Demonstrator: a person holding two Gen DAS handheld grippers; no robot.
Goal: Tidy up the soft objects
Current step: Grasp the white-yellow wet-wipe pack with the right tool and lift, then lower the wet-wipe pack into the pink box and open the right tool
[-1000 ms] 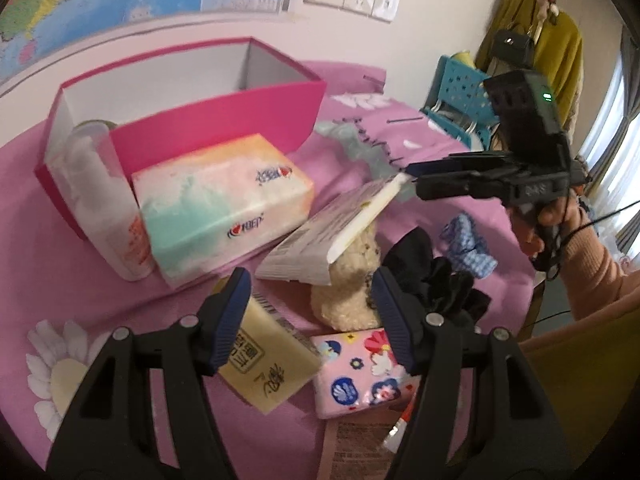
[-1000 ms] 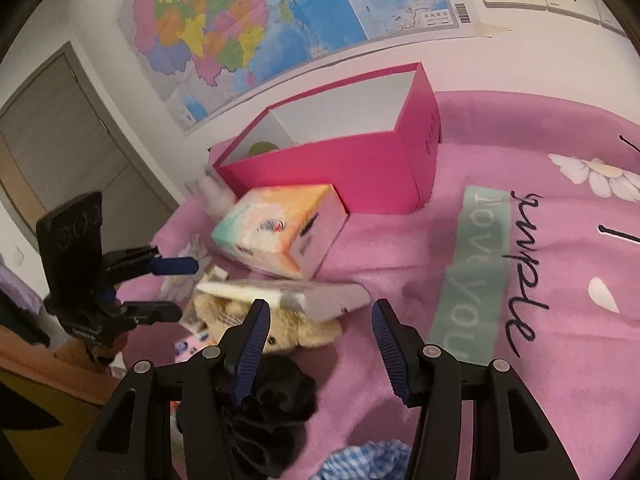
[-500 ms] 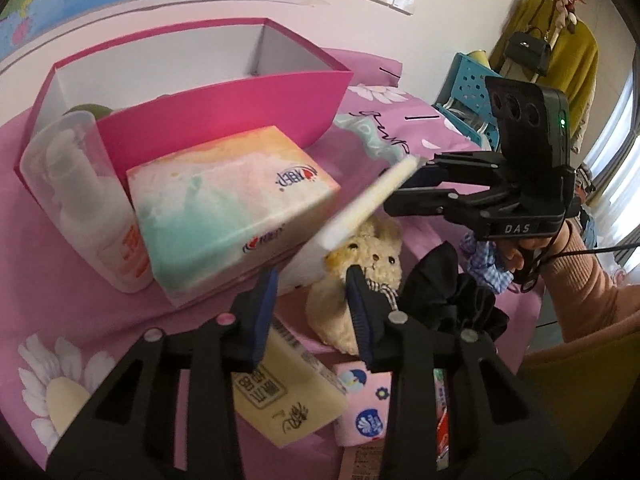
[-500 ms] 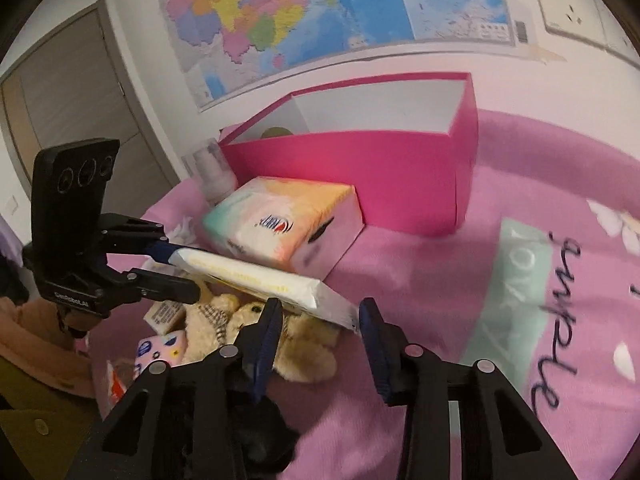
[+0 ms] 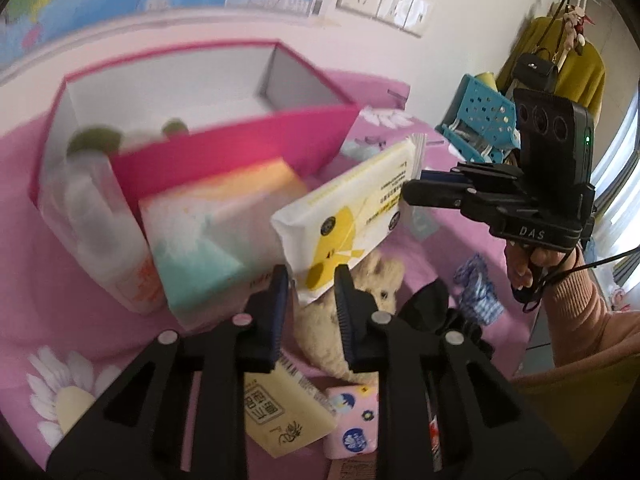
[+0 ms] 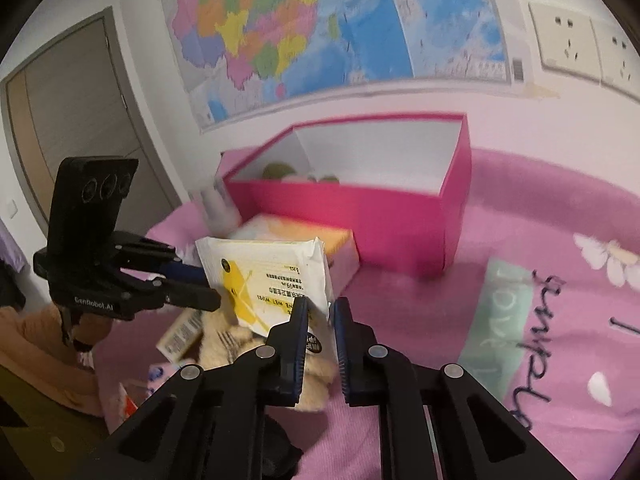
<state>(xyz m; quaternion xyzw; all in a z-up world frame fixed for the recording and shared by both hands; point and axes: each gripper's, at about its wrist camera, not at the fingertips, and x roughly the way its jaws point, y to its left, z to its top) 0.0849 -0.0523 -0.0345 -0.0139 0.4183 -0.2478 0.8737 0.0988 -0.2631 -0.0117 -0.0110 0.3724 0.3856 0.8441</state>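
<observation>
Gripping wet-wipes pack (image 5: 352, 216) now with both tools, lifted higher.

The right gripper (image 6: 320, 312) pinches one end of a white-and-yellow wet wipes pack (image 6: 264, 280), the left gripper (image 6: 208, 286) its other end, above a plush bear (image 6: 228, 344), before the pink box (image 6: 360, 216).

wipes pack (image 5: 348, 216): glossy plastic film
box (image 6: 360, 220): matt pink card
toy (image 5: 360, 292): fuzzy plush
bedcover (image 6: 540, 260): soft printed cloth
grippers (image 5: 310, 292): matt black plastic
</observation>
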